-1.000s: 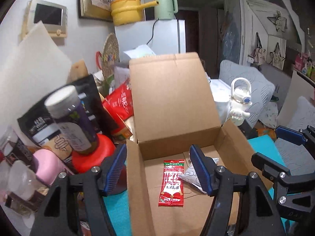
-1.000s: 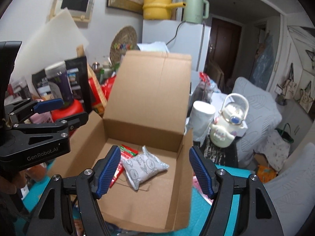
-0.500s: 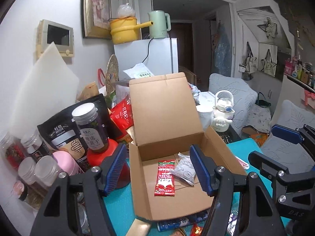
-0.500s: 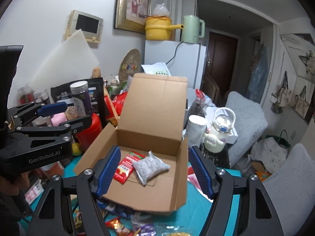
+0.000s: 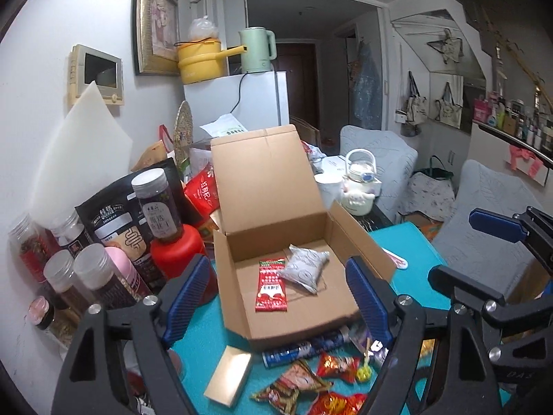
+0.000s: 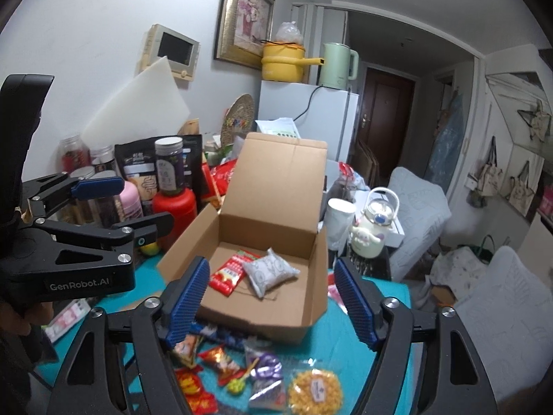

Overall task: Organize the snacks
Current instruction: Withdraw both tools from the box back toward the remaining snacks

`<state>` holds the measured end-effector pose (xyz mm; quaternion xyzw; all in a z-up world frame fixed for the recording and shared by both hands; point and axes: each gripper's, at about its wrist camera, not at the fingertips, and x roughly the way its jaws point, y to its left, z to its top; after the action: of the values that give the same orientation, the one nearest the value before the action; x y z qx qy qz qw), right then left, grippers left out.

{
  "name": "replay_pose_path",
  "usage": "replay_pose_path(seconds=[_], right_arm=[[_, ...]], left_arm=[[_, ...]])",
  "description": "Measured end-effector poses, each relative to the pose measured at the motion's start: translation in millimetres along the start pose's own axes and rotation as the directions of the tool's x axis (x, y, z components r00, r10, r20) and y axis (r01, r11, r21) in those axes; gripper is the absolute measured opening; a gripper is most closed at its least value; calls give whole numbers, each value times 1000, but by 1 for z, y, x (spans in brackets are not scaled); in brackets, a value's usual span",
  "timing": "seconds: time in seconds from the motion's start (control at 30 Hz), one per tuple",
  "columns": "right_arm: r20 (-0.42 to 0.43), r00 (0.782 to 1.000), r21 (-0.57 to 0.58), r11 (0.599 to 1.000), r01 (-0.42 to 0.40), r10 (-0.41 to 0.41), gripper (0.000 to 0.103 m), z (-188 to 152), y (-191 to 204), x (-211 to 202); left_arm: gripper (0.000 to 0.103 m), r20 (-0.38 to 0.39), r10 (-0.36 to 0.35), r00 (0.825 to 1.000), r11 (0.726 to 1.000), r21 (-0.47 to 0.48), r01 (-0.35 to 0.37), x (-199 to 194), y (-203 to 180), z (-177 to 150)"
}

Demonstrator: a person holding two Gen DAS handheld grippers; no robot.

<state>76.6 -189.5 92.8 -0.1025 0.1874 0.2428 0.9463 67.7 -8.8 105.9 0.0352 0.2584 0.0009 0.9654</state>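
Two snack packets lie inside my open cardboard box (image 5: 276,238) on the teal counter (image 5: 408,242): a red packet (image 5: 272,285) touching a grey pouch (image 5: 304,268). More loose snacks (image 6: 242,373) sit just in front of the box. My left tongs (image 5: 276,301) and right tongs (image 6: 273,301) are both spreading, pinching nothing.

Two packets lie in the box (image 5: 276,207) on my tabletop (image 5: 411,242) — jars (image 5: 157,204) left, snacks (image 6: 242,377) before it.
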Motion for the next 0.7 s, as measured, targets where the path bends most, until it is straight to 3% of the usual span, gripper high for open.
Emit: replay_pose_path(seconds=[0.43, 0.7], right_arm=[[-50, 999, 32, 999, 6, -5, 77, -50, 26, -26], [-136, 990, 77, 997, -20, 30, 77, -86, 39, -18]], left_arm=[[81, -33, -38, 999, 998, 41, 40, -24, -6, -41], [81, -116, -68, 991, 996, 45, 73, -20, -5, -81]])
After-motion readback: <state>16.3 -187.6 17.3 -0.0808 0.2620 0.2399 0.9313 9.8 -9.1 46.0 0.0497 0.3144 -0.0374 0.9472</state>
